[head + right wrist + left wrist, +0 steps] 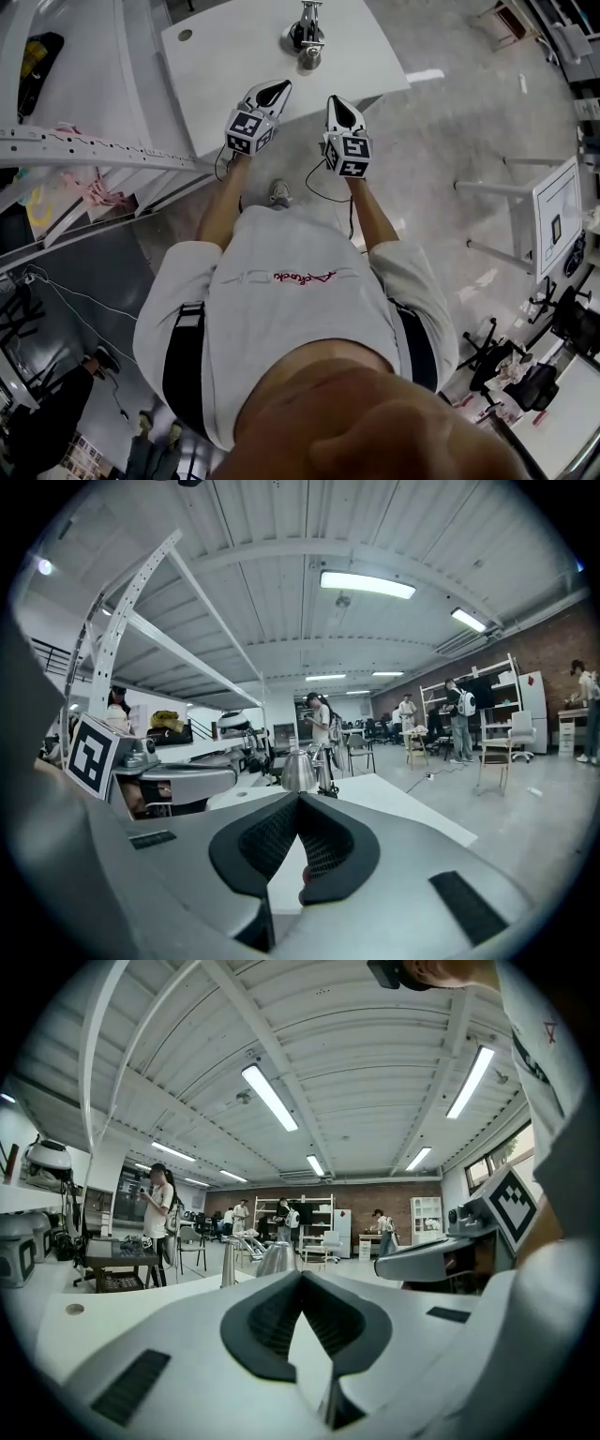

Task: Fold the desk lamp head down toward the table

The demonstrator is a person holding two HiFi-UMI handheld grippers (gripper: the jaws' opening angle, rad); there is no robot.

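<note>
The metal desk lamp (307, 39) stands at the far side of the white table (225, 66), seen from above. In the left gripper view the lamp's shiny head (274, 1258) shows just beyond my jaws. In the right gripper view the lamp (302, 771) stands a little way ahead on the table. My left gripper (279, 87) and right gripper (335, 99) are held side by side over the table's near edge, short of the lamp. Both point toward it, both are shut, and nothing is between the jaws of either.
A round cable hole (185, 35) lies in the table's left part. A white perforated rack (84, 148) runs along the left. Another white table (558, 211) and office chairs (511, 361) stand to the right. People (157, 1218) stand far off in the room.
</note>
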